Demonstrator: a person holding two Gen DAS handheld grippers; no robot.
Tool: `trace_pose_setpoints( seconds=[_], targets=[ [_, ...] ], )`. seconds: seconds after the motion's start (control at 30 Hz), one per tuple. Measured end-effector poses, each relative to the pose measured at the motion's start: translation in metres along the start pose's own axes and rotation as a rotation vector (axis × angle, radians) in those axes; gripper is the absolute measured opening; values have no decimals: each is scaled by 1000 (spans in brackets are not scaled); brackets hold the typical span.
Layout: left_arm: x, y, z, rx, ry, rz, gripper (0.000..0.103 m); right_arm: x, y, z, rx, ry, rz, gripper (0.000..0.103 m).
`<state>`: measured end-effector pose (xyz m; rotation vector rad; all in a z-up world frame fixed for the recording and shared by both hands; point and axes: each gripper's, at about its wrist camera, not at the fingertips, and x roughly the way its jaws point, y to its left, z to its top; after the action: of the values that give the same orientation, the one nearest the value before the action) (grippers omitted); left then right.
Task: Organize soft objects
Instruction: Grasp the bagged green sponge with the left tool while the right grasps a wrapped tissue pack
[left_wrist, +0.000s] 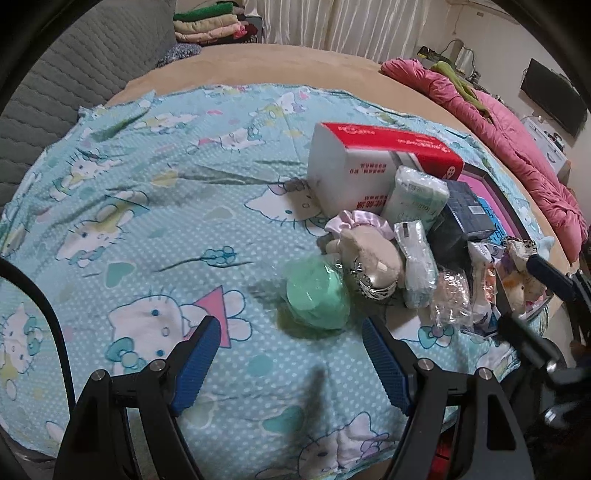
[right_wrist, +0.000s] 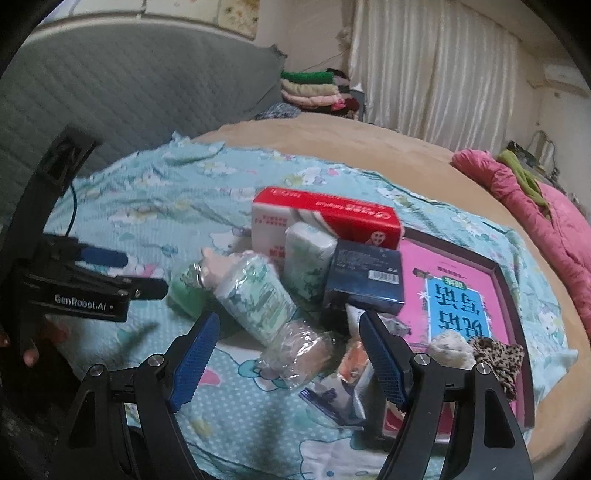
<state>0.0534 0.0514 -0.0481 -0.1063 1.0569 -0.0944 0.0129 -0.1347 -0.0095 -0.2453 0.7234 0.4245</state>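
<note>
A pile of soft things sits on the patterned sheet (left_wrist: 147, 229): a green wrapped ball (left_wrist: 318, 298) at the pile's 8 o'clock, touching a beige plush toy (left_wrist: 369, 258), with tissue packs (left_wrist: 417, 266) and a clear crinkly bag (right_wrist: 299, 354) toward 3 o'clock. A red-and-white box (left_wrist: 369, 162) stands at 12 o'clock; a pink tray (right_wrist: 461, 295) lies at 3. The left gripper (left_wrist: 291, 365) hangs wide and empty, the ball just past its tips. The right gripper (right_wrist: 290, 360) is equally wide, straddling the clear bag without pressing it. Risk, as I judge it: closing on slick wrap could squirt the ball away, or the neighbouring plush could snag and drag
</note>
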Motion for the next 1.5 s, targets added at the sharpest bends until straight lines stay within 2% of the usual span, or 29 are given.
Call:
trace_pose_setpoints(
  seconds=[0.33, 0.73, 0.87, 1.0, 1.07, 1.27, 1.43, 1.5],
  targets=[
    [29, 11, 6, -44, 43, -43, 78, 48, 24, -6, -155, 60, -16, 79],
    [45, 18, 13, -66, 57, -96, 78, 84, 36, 2, -254, 52, -68, 79],
    [49, 19, 15, -73, 55, -112, 78, 90, 37, 3, -255, 49, -62, 63],
    [52, 19, 18, -75, 52, -119, 78, 92, 35, 4, -244, 46, -40, 40],
    [53, 19, 18, -75, 50, -124, 78, 90, 33, 5, -227, 43, -28, 35],
    [59, 19, 21, -85, 39, -158, 76, 83, 20, 10, -139, 34, 22, 27],
    [63, 25, 24, -129, 33, -245, 54, 76, 13, 11, -89, 28, 43, 25],
    [63, 26, 24, -135, 28, -254, 51, 72, 11, 12, -75, 21, 48, 24]
  ],
)
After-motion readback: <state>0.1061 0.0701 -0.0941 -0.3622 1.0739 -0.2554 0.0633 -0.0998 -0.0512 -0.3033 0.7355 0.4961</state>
